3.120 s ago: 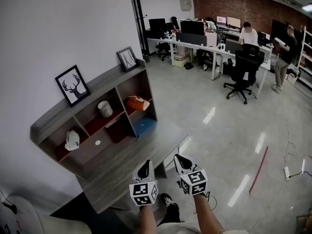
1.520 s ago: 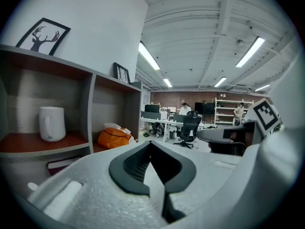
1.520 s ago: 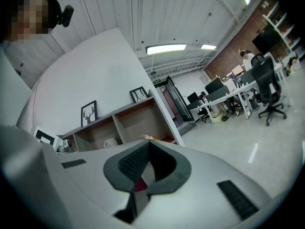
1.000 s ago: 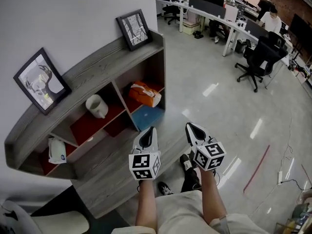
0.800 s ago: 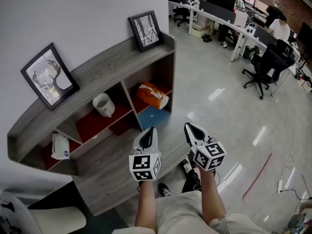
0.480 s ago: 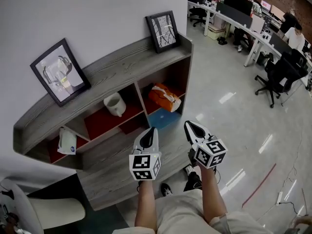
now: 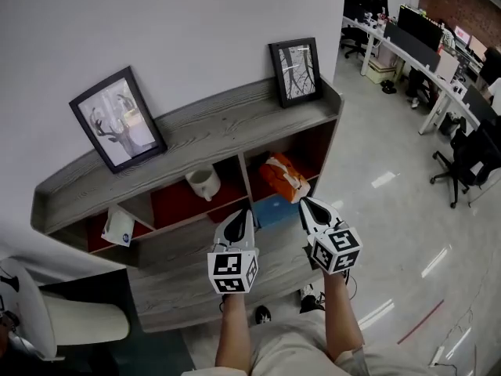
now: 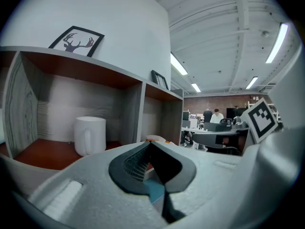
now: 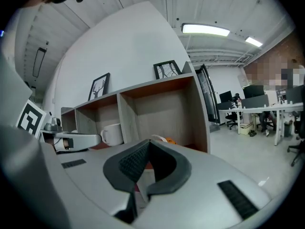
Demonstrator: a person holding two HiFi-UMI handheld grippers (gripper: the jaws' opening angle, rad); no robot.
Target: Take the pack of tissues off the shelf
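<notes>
The orange pack of tissues (image 7: 283,177) lies in the right-hand compartment of the grey wooden shelf (image 7: 203,124). Both grippers hover in front of the shelf, apart from it. My left gripper (image 7: 241,214) is shut and empty, below the middle compartment with the white mug (image 7: 204,183). My right gripper (image 7: 305,204) is shut and empty, just below and in front of the pack. In the left gripper view the shut left gripper (image 8: 149,143) points at the shelf and the pack (image 8: 155,138) peeks over its jaws. In the right gripper view the pack (image 9: 163,139) shows just beyond my right gripper (image 9: 148,142).
Two framed pictures, a deer (image 7: 117,130) and a tree (image 7: 294,61), stand on the shelf top. A white packet (image 7: 119,227) sits in the left compartment, something blue (image 7: 275,208) on the lower level. A white chair (image 7: 74,321) stands at lower left; office desks (image 7: 423,37) are far right.
The shelf has come closer and more to the middle of the head view. Both grippers have stayed shut and side by side, now nearer the shelf front.
</notes>
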